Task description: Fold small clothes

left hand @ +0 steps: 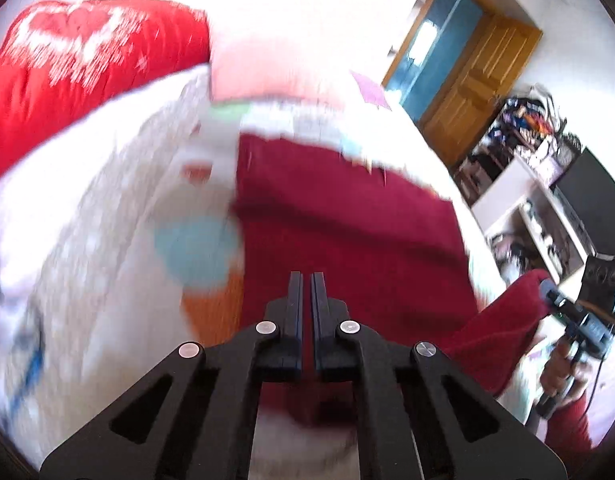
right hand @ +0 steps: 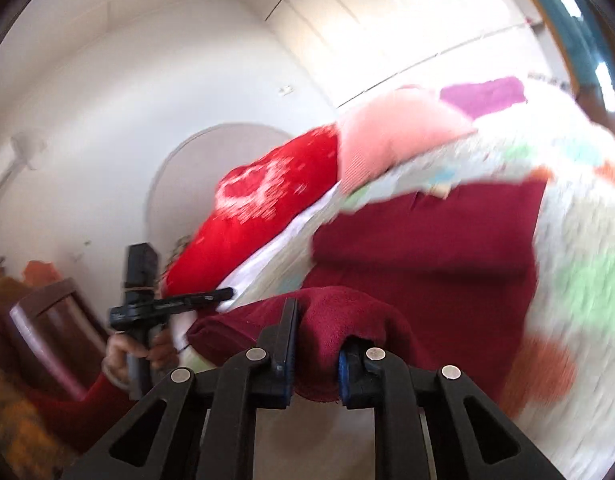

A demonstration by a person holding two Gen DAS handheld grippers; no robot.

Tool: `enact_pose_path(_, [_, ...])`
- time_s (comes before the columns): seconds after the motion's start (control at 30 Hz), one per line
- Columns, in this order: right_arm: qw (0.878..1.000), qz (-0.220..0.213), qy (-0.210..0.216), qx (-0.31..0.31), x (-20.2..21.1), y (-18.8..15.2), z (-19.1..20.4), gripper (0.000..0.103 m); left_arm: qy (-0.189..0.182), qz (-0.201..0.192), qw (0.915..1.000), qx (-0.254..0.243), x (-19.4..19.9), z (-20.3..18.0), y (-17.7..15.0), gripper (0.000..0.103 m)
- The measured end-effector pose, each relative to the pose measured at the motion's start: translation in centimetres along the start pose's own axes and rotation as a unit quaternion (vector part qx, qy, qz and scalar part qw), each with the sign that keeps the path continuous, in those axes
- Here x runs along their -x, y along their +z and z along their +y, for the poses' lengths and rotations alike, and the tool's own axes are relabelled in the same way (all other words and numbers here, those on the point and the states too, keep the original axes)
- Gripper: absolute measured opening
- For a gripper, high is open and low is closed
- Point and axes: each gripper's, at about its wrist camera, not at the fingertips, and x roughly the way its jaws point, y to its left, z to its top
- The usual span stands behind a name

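Note:
A dark red garment (left hand: 347, 232) lies spread on the patterned bedspread (left hand: 107, 220). My right gripper (right hand: 319, 340) is shut on a bunched fold of the garment (right hand: 427, 248) at its near edge and holds that part raised off the bed. In the left wrist view the right gripper (left hand: 544, 286) appears at the right with the lifted red cloth on it. My left gripper (left hand: 306, 280) hangs over the garment with its fingers pressed together, and no cloth shows between them. From the right wrist view the left gripper (right hand: 229, 293) points sideways just above the garment's near corner.
A bright red cushion with a white pattern (left hand: 87, 60) and a pink pillow (right hand: 395, 136) lie at the head of the bed. A purple cloth (right hand: 483, 94) lies further back. A wooden door (left hand: 479, 92) and cluttered shelves (left hand: 527, 128) stand beyond the bed, and a brown chair (right hand: 55, 320) beside it.

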Motion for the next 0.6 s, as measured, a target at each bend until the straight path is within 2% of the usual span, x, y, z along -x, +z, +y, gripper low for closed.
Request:
enact_pose_path(0.1, [1.0, -0.013, -0.028, -0.005, -1.7, 3.4, -2.2, 0.014, 0.011, -0.023, 0.9996, -0.01, -3.5, -0.6, 5.5, 0.002])
enact_pose_path(0.17, [0.998, -0.026, -0.049, -0.013, -3.2, 5.9, -3.9, 0.013, 0.022, -0.027, 0.9993, -0.014, -5.7, -1.0, 8.0, 0.002])
enact_pose_path(0.2, [0.998, -0.03, -0.062, -0.017, -3.9, 6.9, -4.7, 0.013, 0.017, -0.023, 0.9995, -0.008, -6.4, -0.7, 9.1, 0.002])
enact_pose_path(0.23, [0.996, -0.032, -0.079, -0.022, -4.8, 8.0, -5.6, 0.013, -0.004, -0.013, 0.9999, 0.001, -7.4, -0.6, 10.0, 0.002])
enact_pose_path(0.27, [0.995, -0.032, -0.091, -0.035, -5.9, 9.1, -6.8, 0.013, -0.026, -0.006, 0.9995, 0.017, -8.2, -0.3, 10.6, 0.002])
enact_pose_path(0.3, [0.993, -0.033, -0.101, -0.043, -6.8, 9.8, -7.8, 0.013, -0.027, -0.005, 0.9992, 0.029, -8.4, -0.1, 10.8, 0.002])
enact_pose_path(0.37, [0.988, -0.024, -0.149, -0.045, -9.1, 11.0, -10.3, 0.013, -0.023, -0.003, 0.9991, 0.037, -8.7, 0.0, 11.1, 0.002])
enact_pose_path(0.43, [0.981, -0.012, -0.183, -0.064, -11.4, 11.6, -13.1, 0.013, -0.017, 0.0, 0.9991, 0.04, -9.1, 0.2, 10.9, 0.009])
enact_pose_path(0.47, [0.977, 0.001, -0.199, -0.082, -12.7, 11.6, -14.9, 0.013, -0.012, 0.004, 0.9991, 0.042, -9.3, 0.2, 10.8, 0.019])
enact_pose_path(0.5, [0.973, 0.024, -0.203, -0.108, -14.2, 11.4, -16.7, 0.013, -0.008, 0.008, 0.999, 0.042, -9.6, 0.1, 10.5, 0.038])
enact_pose_path(0.53, [0.967, 0.051, -0.212, -0.13, -15.3, 11.2, -18.1, 0.014, -0.005, 0.012, 0.999, 0.043, -9.8, 0.0, 10.2, 0.047])
enact_pose_path(0.57, [0.963, 0.06, -0.217, -0.146, -15.6, 11.0, -18.6, 0.015, -0.006, 0.014, 0.9989, 0.044, -9.9, 0.0, 9.8, 0.061])
enact_pose_path(0.6, [0.965, 0.049, -0.21, -0.148, -15.2, 11.0, -18.4, 0.021, -0.012, 0.017, 0.9988, 0.045, -10.2, 0.0, 9.4, 0.065])
